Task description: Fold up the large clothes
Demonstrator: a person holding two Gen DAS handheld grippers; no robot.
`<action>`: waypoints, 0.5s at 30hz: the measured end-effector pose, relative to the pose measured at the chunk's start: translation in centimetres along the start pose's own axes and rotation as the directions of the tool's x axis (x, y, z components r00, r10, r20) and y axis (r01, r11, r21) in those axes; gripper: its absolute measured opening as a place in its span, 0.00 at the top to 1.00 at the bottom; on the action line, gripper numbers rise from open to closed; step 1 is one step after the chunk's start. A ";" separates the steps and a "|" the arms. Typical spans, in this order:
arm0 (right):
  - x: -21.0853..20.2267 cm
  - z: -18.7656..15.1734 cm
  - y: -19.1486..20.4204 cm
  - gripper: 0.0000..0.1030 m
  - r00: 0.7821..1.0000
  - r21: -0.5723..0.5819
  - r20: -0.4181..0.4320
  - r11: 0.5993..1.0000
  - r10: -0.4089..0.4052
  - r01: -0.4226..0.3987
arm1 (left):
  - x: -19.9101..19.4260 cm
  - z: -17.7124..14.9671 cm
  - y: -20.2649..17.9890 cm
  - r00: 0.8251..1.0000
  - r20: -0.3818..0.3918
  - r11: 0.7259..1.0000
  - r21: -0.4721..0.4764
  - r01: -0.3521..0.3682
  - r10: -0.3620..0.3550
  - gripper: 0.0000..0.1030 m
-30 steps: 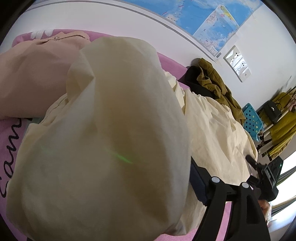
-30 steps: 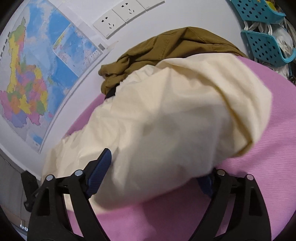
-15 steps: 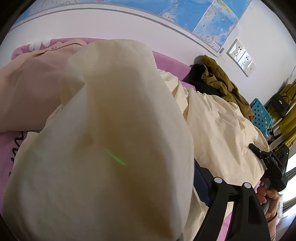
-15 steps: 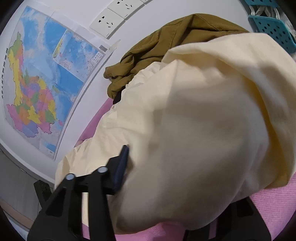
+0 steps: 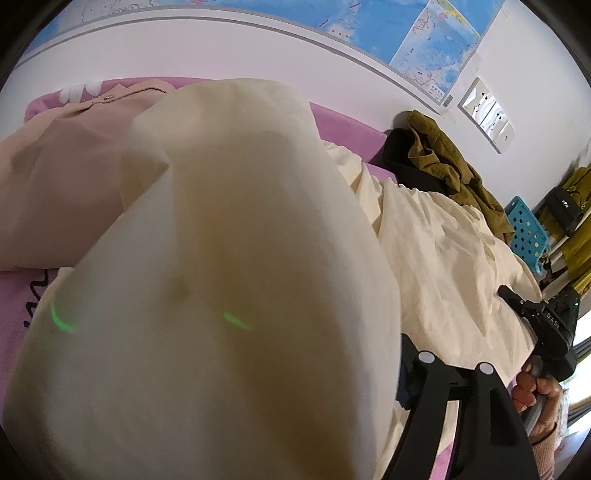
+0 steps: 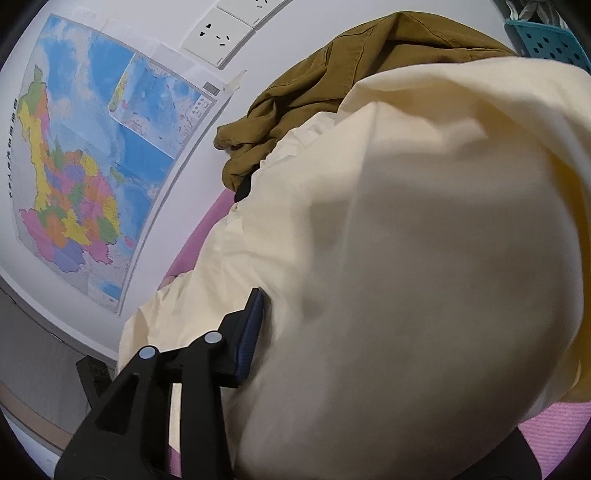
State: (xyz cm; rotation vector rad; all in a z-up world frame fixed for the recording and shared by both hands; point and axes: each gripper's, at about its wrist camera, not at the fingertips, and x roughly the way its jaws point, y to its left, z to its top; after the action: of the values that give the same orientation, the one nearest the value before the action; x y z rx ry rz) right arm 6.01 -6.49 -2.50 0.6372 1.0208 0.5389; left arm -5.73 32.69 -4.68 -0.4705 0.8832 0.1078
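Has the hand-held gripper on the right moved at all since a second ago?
Yes. The right hand-held gripper has pushed forward: the wall socket and olive jacket slid up in its view, while its jaws have just been closing on the cream garment.

A large garment is lying spread across the bed, with one bunched part of it rising directly before the left wrist camera and another before the right wrist camera. A second garment is lying to its left at the bed's far left corner, and a crumpled jacket is lying behind it at the far edge, against the wall. A map is hanging on that wall, with sockets sitting to its right.
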 end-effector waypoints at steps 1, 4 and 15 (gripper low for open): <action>0.0 0.0 -0.1 0.67 1.000 0.004 -0.002 1.000 0.006 -0.006 | 0.0 0.0 0.0 1.000 0.002 1.000 -0.001 -0.007 0.007 0.35; 0.1 0.1 -0.4 0.68 1.000 0.021 -0.014 1.000 0.023 -0.023 | 0.0 0.2 0.1 1.000 -0.001 1.000 -0.010 -0.015 0.015 0.39; -3.4 0.0 2.4 0.88 0.994 -0.038 0.021 0.994 0.107 -0.106 | -2.6 0.3 -0.4 1.000 0.000 1.000 0.012 0.008 -0.008 0.76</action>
State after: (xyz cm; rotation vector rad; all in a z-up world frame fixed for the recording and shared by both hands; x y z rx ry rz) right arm 4.26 -7.06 1.22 0.6663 0.9570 0.6409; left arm -7.08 32.74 -2.38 -0.4627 0.8817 0.0950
